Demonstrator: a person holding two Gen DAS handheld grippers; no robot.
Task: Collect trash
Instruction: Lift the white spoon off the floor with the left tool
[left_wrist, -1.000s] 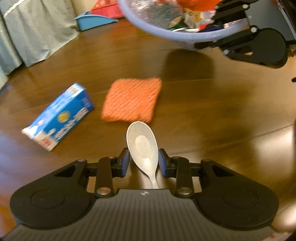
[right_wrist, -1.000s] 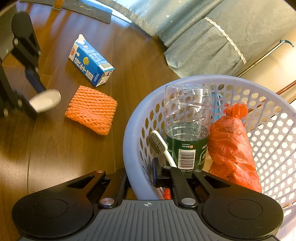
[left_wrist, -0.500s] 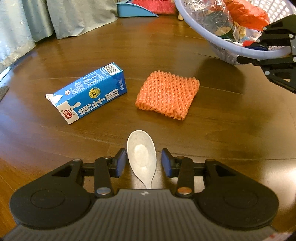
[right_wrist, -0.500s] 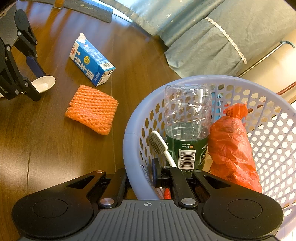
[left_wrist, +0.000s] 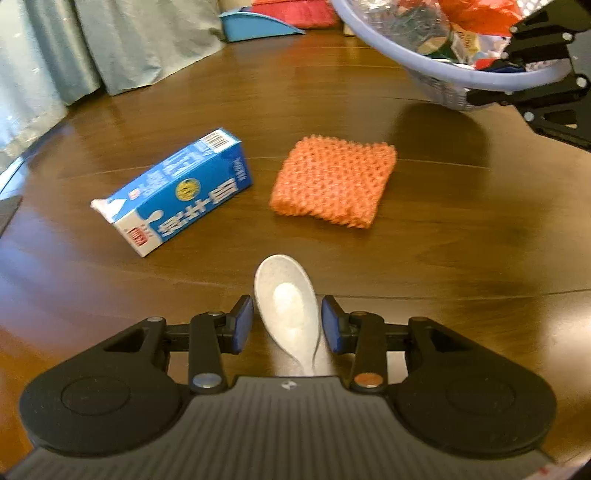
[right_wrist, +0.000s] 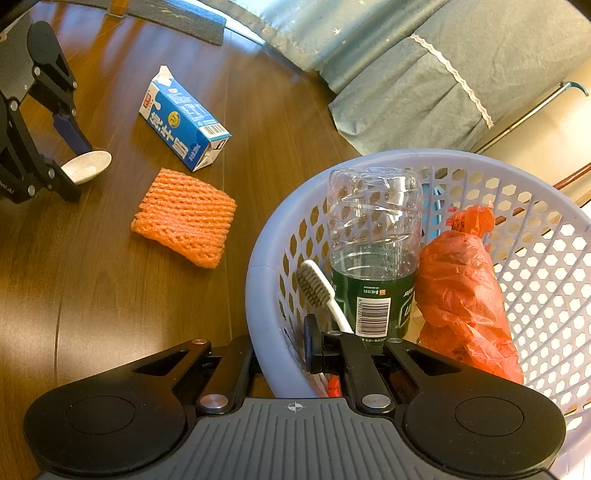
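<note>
Spoon carried, L gripper (left_wrist: 287, 325) now lower and nearer carton (left_wrist: 173, 192).
L jaws clamp spoon (left_wrist: 286, 302); R gripper (right_wrist: 282, 350) clamps basket (right_wrist: 258, 295) rim, unmoved; net (left_wrist: 334, 182) beside carton uncollected.

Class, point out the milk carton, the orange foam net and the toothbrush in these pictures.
milk carton (left_wrist: 184, 194), left wrist view, on its blue printed side.
orange foam net (left_wrist: 334, 184), left wrist view, on the middle of its mesh.
toothbrush (right_wrist: 314, 282), right wrist view, on its bristle head.

Warm indoor light, glare on floor (left_wrist: 461, 266), fisheye edges, slight blur.
</note>
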